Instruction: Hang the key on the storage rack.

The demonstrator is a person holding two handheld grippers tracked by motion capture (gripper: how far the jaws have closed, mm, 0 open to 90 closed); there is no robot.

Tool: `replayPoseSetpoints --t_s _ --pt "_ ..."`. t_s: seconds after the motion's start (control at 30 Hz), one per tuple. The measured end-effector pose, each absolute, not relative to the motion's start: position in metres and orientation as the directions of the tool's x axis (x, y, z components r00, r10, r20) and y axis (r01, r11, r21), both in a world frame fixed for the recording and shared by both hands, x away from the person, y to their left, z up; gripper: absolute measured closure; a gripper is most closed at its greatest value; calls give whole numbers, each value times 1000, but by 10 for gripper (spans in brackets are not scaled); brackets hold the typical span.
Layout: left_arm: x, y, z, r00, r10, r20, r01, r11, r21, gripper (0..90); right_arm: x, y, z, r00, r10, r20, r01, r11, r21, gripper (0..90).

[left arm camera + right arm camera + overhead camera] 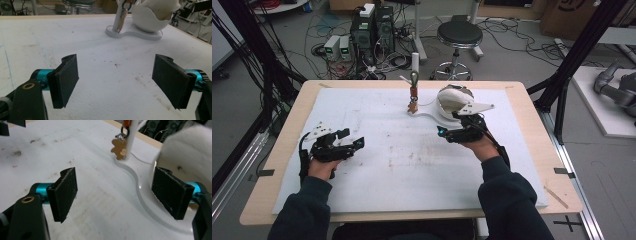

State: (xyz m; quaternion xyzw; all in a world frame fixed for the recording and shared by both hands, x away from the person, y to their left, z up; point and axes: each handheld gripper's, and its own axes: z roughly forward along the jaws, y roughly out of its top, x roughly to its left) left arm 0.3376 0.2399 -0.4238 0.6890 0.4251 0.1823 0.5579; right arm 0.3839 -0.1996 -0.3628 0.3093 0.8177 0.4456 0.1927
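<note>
A white stand (pixel 428 116) lies at the far middle of the table, with an upright post (pixel 415 62) and an egg-shaped white bowl (pixel 451 100). A key ring with a small wooden figure (pixel 413 96) hangs on the post, the figure (pixel 119 147) dangling just above the base (pixel 140 192). My right gripper (pixel 447 125) is open just in front of the bowl. Its right pad (pixel 171 191) stands over the base beside the bowl (pixel 187 150), and nothing is between the pads. My left gripper (pixel 353 138) rests open at the table's left, empty (pixel 120 82), facing the stand (pixel 135 33).
A white foam sheet (pixel 402 165) covers the wooden table (pixel 532 150). Behind the table stand a black stool (pixel 458 35), computer boxes (pixel 372 27) and loose cables on the floor. Black frame poles (pixel 572 55) rise at both sides.
</note>
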Motion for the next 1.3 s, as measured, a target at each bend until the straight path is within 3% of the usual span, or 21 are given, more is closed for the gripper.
replayPoseSetpoints --t_s 0.57,1.3 --pt "339 237 -423 581 786 -212 352 -9 936 209 332 -285 -408 -615 788 -37 403 354 844 213" --pt "335 236 -420 592 780 -202 333 -9 943 209 325 -301 -406 -567 823 -37 391 308 867 213"
